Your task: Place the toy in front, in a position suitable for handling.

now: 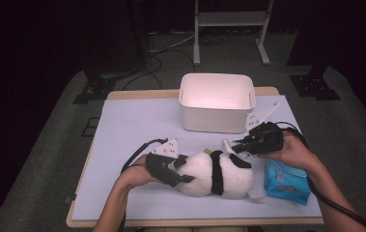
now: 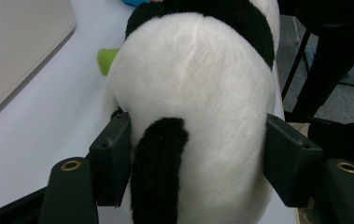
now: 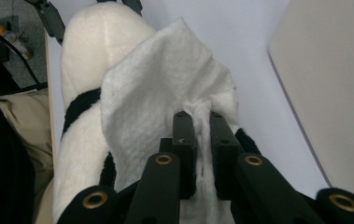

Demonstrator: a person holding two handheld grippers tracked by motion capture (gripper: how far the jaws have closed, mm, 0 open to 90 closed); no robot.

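Hand-held grippers: L (image 2: 193,154) clamps 1 panda (image 2: 193,84), R (image 3: 201,135) pinches 1 wipe (image 3: 160,84).

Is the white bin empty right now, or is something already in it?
Empty, as far as shows: the white bin shows only a bare, bright interior in the high view; the near wall hides part of its floor.

Plush panda (image 1: 217,174) lies on counter (image 1: 122,130); bin (image 1: 217,101) behind it; wipes pack (image 1: 287,182) at its right.

Table (image 1: 122,125): panda (image 1: 214,175), bin (image 1: 217,104), wipes pack (image 1: 286,182).
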